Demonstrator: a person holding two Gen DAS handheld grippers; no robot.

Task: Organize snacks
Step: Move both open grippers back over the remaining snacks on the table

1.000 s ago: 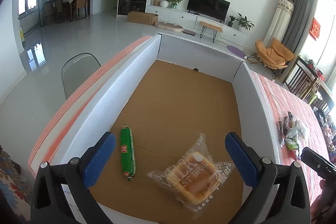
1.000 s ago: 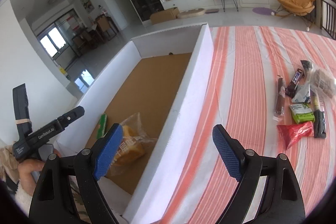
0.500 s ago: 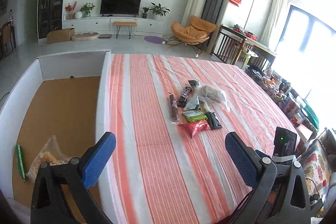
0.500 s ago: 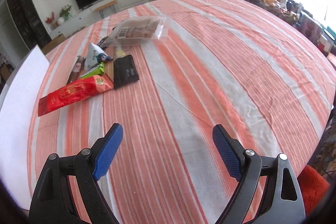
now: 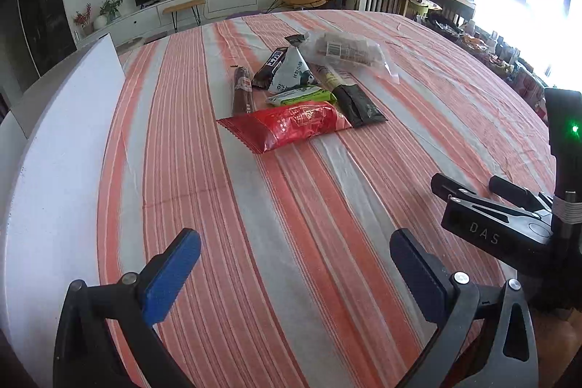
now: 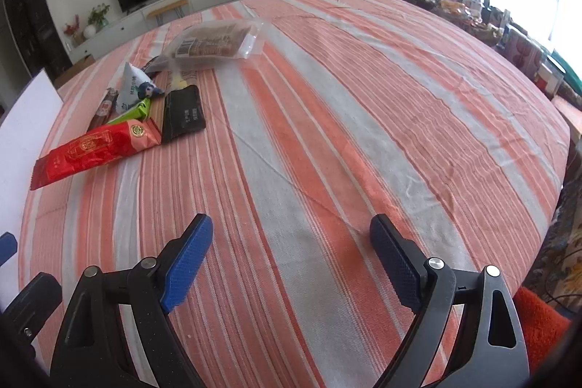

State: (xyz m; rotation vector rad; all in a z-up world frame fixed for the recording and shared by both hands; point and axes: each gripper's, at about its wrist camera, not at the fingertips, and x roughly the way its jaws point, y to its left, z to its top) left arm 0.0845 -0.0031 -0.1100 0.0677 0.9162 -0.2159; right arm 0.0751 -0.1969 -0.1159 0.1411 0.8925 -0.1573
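Note:
A pile of snacks lies on the striped tablecloth [image 5: 291, 213]: a red packet [image 5: 291, 124] [image 6: 96, 148] nearest me, a black packet [image 5: 358, 104] [image 6: 183, 113], a green packet [image 5: 302, 94], a brown sausage stick [image 5: 242, 91], a white pouch [image 5: 293, 71] [image 6: 132, 84] and a clear bag of biscuits [image 5: 345, 51] [image 6: 214, 42]. My left gripper [image 5: 294, 273] hovers open over bare cloth, well short of the red packet. My right gripper [image 6: 291, 262] is open too, empty, to the right of the pile. The white box wall [image 5: 58, 151] [image 6: 25, 119] stands at the left.
The right gripper's body [image 5: 509, 228] shows at the right edge of the left wrist view. The table's right edge [image 6: 556, 170] drops off toward chairs and cluttered shelves. A TV unit and orange chair stand far behind.
Both grippers have swung right, away from the box with the bread and green sausage, and now face the snack pile. The left one has come closer to the pile.

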